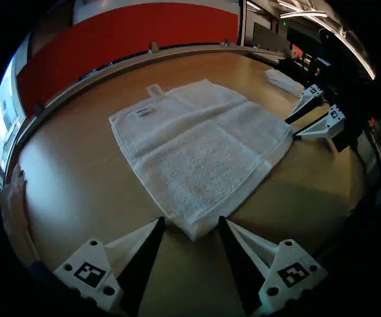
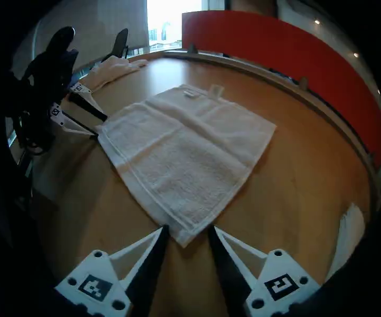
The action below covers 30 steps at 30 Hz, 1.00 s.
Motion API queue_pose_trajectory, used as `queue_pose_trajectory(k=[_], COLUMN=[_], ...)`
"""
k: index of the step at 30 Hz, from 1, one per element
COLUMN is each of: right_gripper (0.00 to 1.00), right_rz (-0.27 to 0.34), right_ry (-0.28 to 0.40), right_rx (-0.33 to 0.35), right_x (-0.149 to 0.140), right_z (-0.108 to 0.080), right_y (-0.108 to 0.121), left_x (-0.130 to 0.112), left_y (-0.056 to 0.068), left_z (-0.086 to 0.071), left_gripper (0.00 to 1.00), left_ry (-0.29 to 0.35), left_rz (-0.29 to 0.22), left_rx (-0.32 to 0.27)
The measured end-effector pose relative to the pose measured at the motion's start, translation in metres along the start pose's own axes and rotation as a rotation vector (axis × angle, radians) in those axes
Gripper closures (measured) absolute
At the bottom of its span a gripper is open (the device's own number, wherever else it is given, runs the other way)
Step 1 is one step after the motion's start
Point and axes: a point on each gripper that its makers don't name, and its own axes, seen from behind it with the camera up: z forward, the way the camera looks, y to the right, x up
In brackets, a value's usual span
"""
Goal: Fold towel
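Left gripper (image 1: 190,231) fingers (image 1: 144,253) spread, with the near corner of the white towel (image 1: 201,148) lying in the gap between the tips, not pinched. Right gripper (image 2: 185,236) same story: fingers spread either side of the adjacent corner, nearest it in the right gripper view. Towel lies flat in the middle of the wooden surface (image 1: 74,174), label (image 1: 144,111) and hanging loop (image 1: 156,91) at its far edge in the left gripper view; further out, another pale cloth (image 2: 111,68) sits bunched on the surface well beyond the towel, and a red panel (image 1: 137,37) runs behind the far rim.
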Motion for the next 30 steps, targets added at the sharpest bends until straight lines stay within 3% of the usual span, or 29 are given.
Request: queue_pose_trajectory(k=[3,10,23,30], right_gripper=[0.65,0.81,0.86,0.86], right_rz=[0.006,0.012,0.033,0.029], right_ry=[-0.002,-0.005,0.024,0.058], right_rx=[0.0,0.018,0.019,0.001], right_x=[0.001,0.002,0.009,0.025], right_z=[0.0,0.0,-0.006,-0.02], right_y=[0.0,-0.005,-0.008,-0.004], left_x=[0.0,0.001,0.005,0.019], left_y=[0.001,0.0,-0.001,-0.001], left_z=[0.0,0.001,-0.003,-0.018], left_gripper=[0.45,0.77,0.88,0.88], left_ry=[-0.005,-0.01,-0.018,0.011], left_rz=[-0.002,-0.019,-0.079,-0.105], left_rx=[0.001,0.017,0.021,0.033])
